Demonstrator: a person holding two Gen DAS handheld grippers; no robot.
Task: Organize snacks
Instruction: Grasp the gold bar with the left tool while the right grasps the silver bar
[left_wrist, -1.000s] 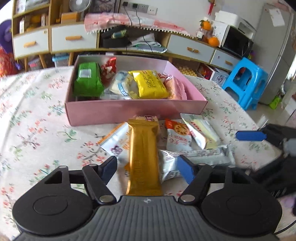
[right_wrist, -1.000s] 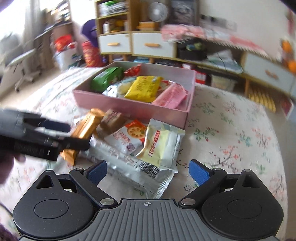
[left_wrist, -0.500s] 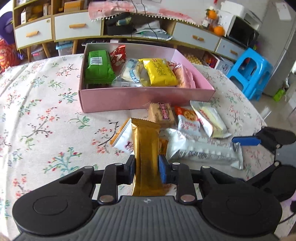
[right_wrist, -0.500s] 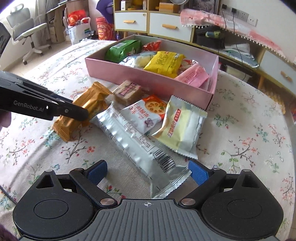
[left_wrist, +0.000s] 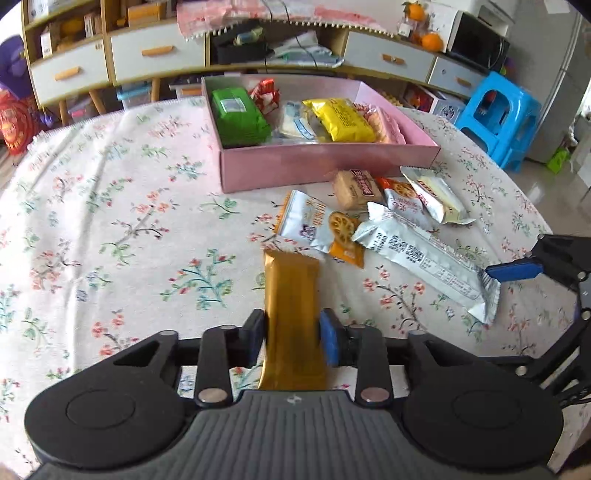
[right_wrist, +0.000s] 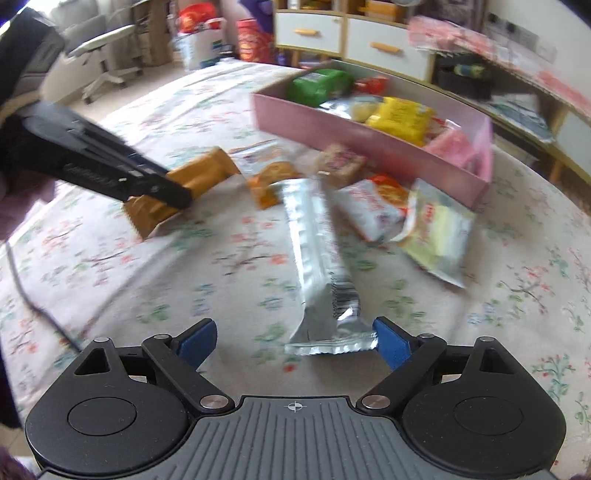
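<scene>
Pulled back from the pile, the gold snack bar (left_wrist: 291, 314) sits clamped in the left gripper (left_wrist: 291, 338), apart from the pink box (left_wrist: 325, 162); the right gripper (right_wrist: 295, 341) gapes wide around the silver packet's (right_wrist: 317, 258) near end, gripping nothing.

A home living room: floral-clothed bench (left_wrist: 110, 221), drawer cabinets (left_wrist: 155, 55), microwave (left_wrist: 476, 46), blue plastic stool (left_wrist: 498, 114), oranges (left_wrist: 424, 37).
</scene>
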